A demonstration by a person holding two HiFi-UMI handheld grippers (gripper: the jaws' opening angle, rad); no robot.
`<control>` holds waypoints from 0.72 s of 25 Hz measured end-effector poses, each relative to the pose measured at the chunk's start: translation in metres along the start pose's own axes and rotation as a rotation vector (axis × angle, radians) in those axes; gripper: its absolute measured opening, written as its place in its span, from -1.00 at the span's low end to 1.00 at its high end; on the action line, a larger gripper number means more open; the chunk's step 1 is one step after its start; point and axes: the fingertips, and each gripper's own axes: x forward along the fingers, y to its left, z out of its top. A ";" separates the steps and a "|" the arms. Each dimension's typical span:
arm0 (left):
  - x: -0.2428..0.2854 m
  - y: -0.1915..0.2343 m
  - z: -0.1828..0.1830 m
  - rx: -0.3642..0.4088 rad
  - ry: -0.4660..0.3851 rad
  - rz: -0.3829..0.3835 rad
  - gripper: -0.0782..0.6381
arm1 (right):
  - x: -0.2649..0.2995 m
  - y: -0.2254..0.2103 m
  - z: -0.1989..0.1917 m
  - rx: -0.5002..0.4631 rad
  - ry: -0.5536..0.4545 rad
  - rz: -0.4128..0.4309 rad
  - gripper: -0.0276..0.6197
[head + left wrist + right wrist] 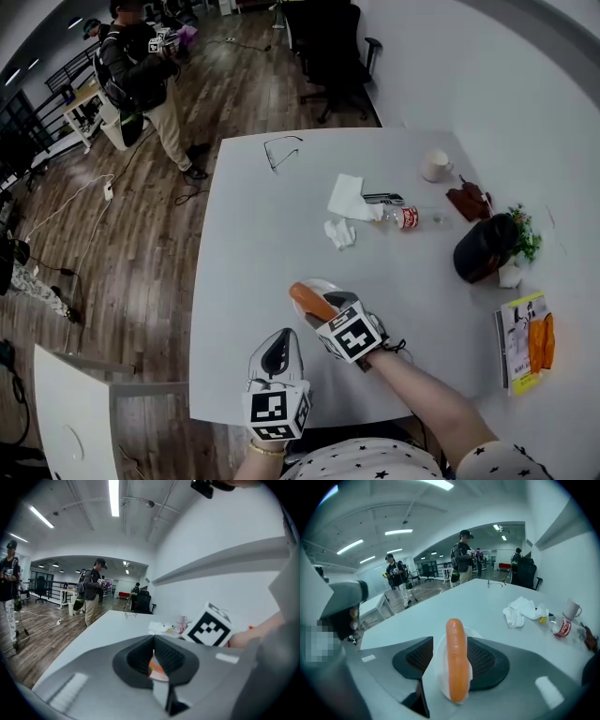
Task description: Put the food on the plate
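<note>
An orange sausage [311, 300] lies across a small white plate [325, 285] near the front of the white table [262, 244]. My right gripper [322, 312] is at the plate. In the right gripper view the sausage [456, 663] lies lengthwise between the jaws of the right gripper [450, 641], which stand open. A strip of plate [437, 667] shows between the left pad and the sausage. My left gripper [278, 339] hovers just left of the plate. Its tips are shut on nothing in the left gripper view [153, 641], with a bit of the sausage [156, 669] visible behind them.
Crumpled tissues [345, 202], a red-labelled bottle [405, 217], a white mug [435, 166] and glasses [282, 150] lie farther back. A black bag [485, 246] and a book [521, 339] are at the right. People [141, 66] stand on the wooden floor.
</note>
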 end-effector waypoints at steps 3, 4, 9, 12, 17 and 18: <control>-0.009 -0.011 0.001 0.000 -0.014 -0.006 -0.76 | -0.039 0.017 0.003 0.072 -0.102 0.004 -0.30; -0.013 -0.015 0.001 0.000 -0.018 -0.008 -0.76 | -0.052 0.022 0.004 0.095 -0.141 0.002 -0.36; -0.031 -0.036 -0.002 -0.007 -0.034 -0.018 -0.76 | -0.112 0.044 -0.003 0.205 -0.296 -0.033 -0.66; -0.042 -0.049 -0.005 -0.002 -0.036 -0.026 -0.76 | -0.143 0.053 -0.013 0.258 -0.357 -0.072 -0.89; -0.062 -0.067 -0.013 0.009 -0.034 -0.036 -0.76 | -0.172 0.068 -0.036 0.277 -0.389 -0.097 -0.91; -0.065 -0.070 -0.015 0.012 -0.034 -0.038 -0.76 | -0.175 0.070 -0.041 0.274 -0.392 -0.105 -0.91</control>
